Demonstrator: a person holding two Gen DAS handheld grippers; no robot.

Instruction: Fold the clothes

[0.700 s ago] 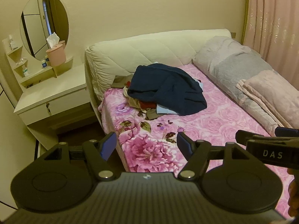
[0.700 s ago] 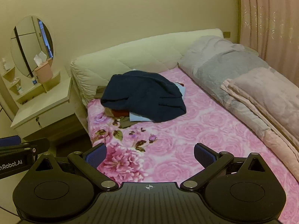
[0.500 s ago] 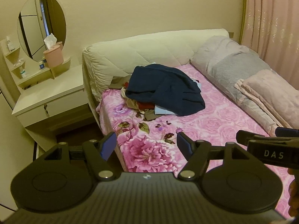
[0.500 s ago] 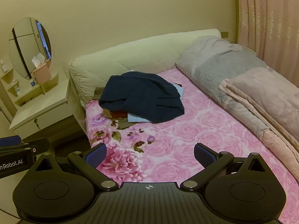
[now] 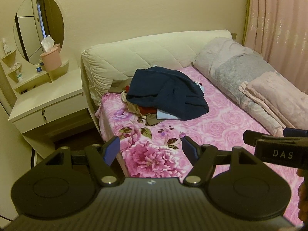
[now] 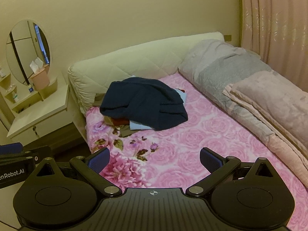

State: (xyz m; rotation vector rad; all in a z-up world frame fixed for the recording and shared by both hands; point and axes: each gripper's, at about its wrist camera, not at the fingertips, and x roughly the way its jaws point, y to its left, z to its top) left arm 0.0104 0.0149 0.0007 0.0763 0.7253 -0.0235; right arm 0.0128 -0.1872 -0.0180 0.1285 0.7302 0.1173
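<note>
While you are holding both tools over the near end of the bed, you are looking at this stock. Two grippers: the left gripper (image 5: 151, 149) and the right gripper (image 6: 154, 160), each standing spread wide with nothing between its blue pads (image 6: 208, 158).

One pile of clothes (image 5: 165, 95) is lying on the pink floral sheet (image 5: 211, 127) up by the headboard, well apart from both tools. A navy knitted garment (image 6: 142, 104) is lying rumpled on top; beneath it red, light blue and olive pieces are peeping out, their number unclear.

One cream quilted headboard (image 5: 154, 53), padded and stitched in diamonds. One grey bolster-like roll of bedding (image 6: 217, 73) and one folded plush pink blanket (image 6: 269, 100) are lying along the curtain side.

One pale dresser (image 5: 46, 100) with stepped shelves is standing beside the bed, bearing one oval mirror (image 5: 38, 27) and one round pink tissue holder (image 5: 51, 58). Cream walls and one pink patterned curtain (image 5: 279, 19) are closing the room.
</note>
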